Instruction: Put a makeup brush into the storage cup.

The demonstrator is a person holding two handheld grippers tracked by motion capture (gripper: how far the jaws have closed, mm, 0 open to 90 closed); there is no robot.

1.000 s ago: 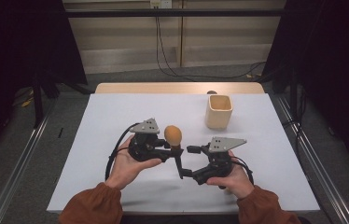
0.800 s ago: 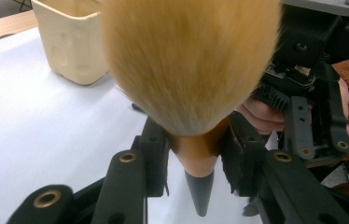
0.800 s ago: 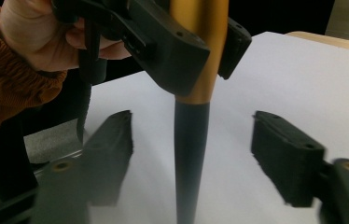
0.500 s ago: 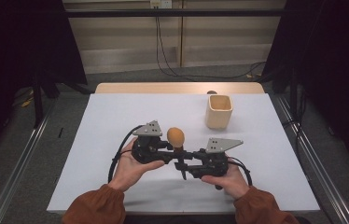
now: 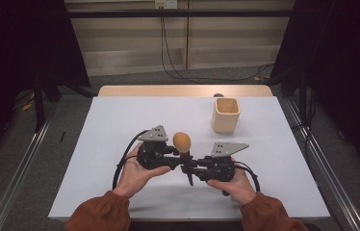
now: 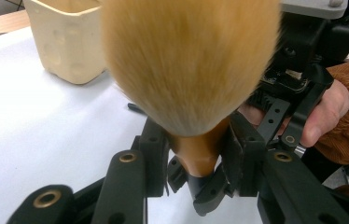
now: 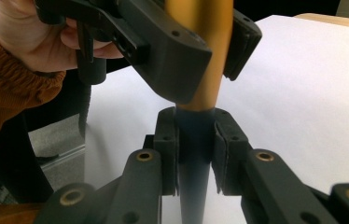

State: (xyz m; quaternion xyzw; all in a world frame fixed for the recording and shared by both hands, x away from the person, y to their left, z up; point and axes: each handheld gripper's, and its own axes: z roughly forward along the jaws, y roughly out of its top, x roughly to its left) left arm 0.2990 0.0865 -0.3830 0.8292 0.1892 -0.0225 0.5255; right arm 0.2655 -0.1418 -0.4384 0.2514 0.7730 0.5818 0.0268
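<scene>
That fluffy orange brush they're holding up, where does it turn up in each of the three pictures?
High view: the brush stands upright at the middle of the table, between the two grippers.
Left gripper view: its bristle head fills the upper centre, the handle running down between the black jaws.
Right gripper view: the golden handle runs down the top centre into a dark tip between the jaws.
Shared landmark: the white table.
</scene>
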